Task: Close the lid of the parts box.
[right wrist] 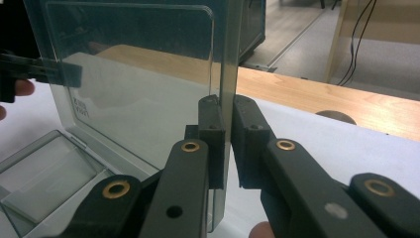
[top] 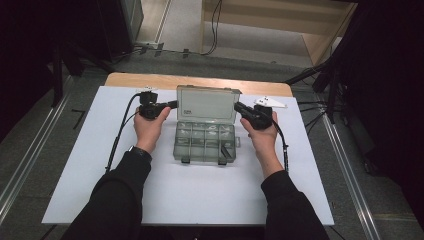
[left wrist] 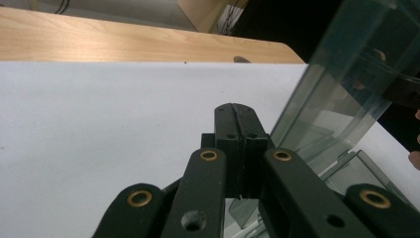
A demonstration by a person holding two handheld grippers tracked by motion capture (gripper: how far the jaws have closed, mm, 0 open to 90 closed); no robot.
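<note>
Clear plastic box (top: 205, 141) near the middle of the white worktop (top: 75, 165), base flat, lid (top: 206, 104) raised upright at the far side. Base split into small compartments; a few dark bits inside, too small to tell apart.

Left claw (top: 173, 104) at the lid's left edge, held in the left hand (top: 148, 127), cable trailing back along the forearm. In the left gripper view, left claw (left wrist: 239, 126) with both black jaws pressed flat together, nothing showing between them, the lid (left wrist: 341, 84) just beside them on the right. Touching the lid or merely next to it: cannot tell. Beyond, the worktop (left wrist: 99, 119) and a strip of bare wood (left wrist: 124, 42) at its far edge.

Right claw (top: 238, 107) at the lid's right edge, held in the right hand (top: 263, 137). In the right gripper view, right claw (right wrist: 227, 111) closed on the thin side edge of the lid (right wrist: 143, 89), one jaw on each face, lid standing vertical between them. Seen through the clear plastic, the other claw at the far upper left edge. Box base (right wrist: 44, 168) below left, compartments visible. A fingertip (right wrist: 260, 230) at the bottom edge.

Dark sleeves (top: 120, 195) on both forearms, entering from the bottom of the high view.
</note>
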